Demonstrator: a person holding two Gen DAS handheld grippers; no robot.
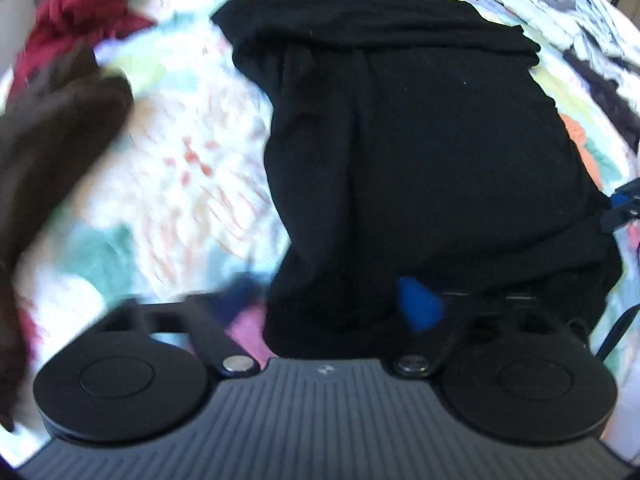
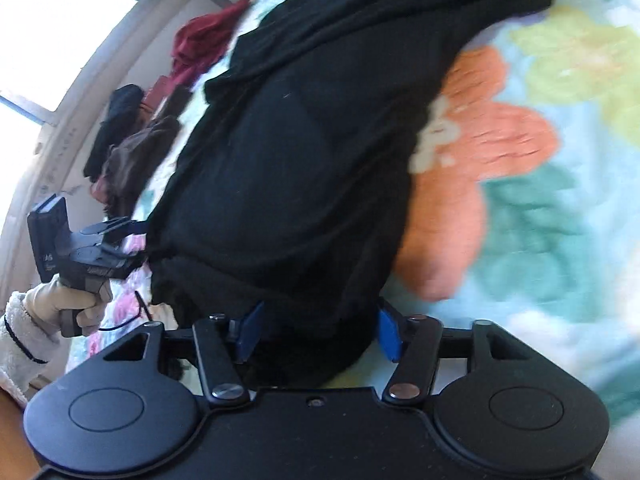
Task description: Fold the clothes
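Lying across a floral bedspread [image 1: 172, 184] in the left wrist view: black garment [image 1: 400, 140], rumpled, far end bunched into a thick roll, near hem reaching down to the left gripper [image 1: 332, 304]. Blue fingertip [image 1: 420, 304] set against the hem on the right; opposite finger blurred at the cloth's left edge. Jaws partly closed with the hem between them; firm pinch not confirmable owing to blur. Dark red garment [image 1: 84, 12] heaped at upper left, brown garment [image 1: 60, 120] just below it. Pale folded clothes [image 1: 540, 4] stacked at upper right. Right gripper [image 1: 624, 204] seen at the far right edge, at the black garment's side.

Filling the centre of the right wrist view: same black garment [image 2: 304, 152], near corner bunched between the two blue fingertips [image 2: 390, 334] of the right gripper [image 2: 320, 332]. Jaws partly closed around the fabric, both pads against it. Left gripper [image 2: 132, 240] at the garment's far corner, held in a gloved hand [image 2: 68, 304] with a white fleecy cuff. Dark red garment [image 2: 208, 40] and other dark clothes [image 2: 128, 140] beside a bright window [image 2: 52, 40] at upper left. Orange flower print on the bedspread [image 2: 500, 140] to the right.
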